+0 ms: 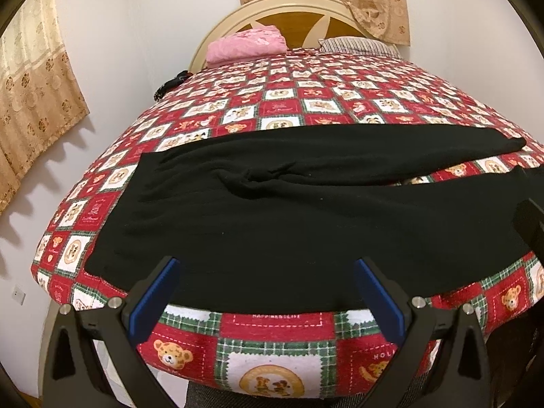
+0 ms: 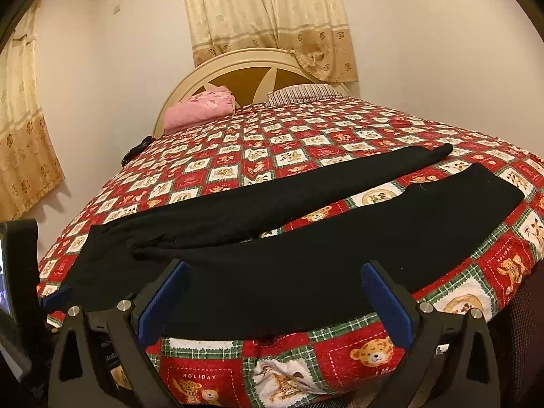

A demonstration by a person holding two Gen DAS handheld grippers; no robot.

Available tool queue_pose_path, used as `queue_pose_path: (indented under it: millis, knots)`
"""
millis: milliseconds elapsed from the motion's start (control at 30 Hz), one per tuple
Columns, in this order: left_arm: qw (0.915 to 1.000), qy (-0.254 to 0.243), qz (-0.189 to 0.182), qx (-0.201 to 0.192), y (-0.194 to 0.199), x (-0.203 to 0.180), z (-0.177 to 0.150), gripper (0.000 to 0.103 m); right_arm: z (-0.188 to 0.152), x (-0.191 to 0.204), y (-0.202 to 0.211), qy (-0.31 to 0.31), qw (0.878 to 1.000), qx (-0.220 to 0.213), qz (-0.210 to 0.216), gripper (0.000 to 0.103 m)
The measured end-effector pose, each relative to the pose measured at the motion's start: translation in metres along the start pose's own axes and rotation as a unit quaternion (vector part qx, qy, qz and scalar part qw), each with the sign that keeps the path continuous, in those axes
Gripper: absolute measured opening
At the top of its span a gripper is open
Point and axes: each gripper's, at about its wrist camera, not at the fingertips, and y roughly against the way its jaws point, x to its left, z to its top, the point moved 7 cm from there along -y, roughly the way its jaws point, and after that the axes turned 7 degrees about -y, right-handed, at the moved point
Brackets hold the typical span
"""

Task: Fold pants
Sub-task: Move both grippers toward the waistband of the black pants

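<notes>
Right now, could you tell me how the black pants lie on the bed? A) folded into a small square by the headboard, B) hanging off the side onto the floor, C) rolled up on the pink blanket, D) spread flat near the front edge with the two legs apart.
D: the black pants lie flat on the bedspread near its front edge, the far leg separated from the near leg by a strip of bedspread.

The pants (image 1: 289, 210) are a matt black knit cloth, soft and slightly fuzzy, lying on a bedspread (image 1: 278, 102) of woven cotton-like cloth printed in red, green and white with bears. Each gripper's fingers (image 1: 153, 299) are matt black plastic with ribbed blue rubbery pads and shiny metal screw heads, the same on the right fingers (image 2: 159, 302). The headboard (image 2: 244, 78) is glossy cream-painted wood around a brown wood panel, the curtain (image 2: 265, 17) a thin beige patterned cloth with a faint sheen.
</notes>
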Motion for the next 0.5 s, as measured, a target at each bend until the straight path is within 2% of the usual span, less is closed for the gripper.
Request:
queue_pose_path:
  millis: [500]
  knots:
    - [0.9999,0.015,0.003,0.005,-0.0029,0.0082,-0.0016,0.103,-0.0053,0.003,-0.0036,0.006,1.0,0.013,0.004,0.102]
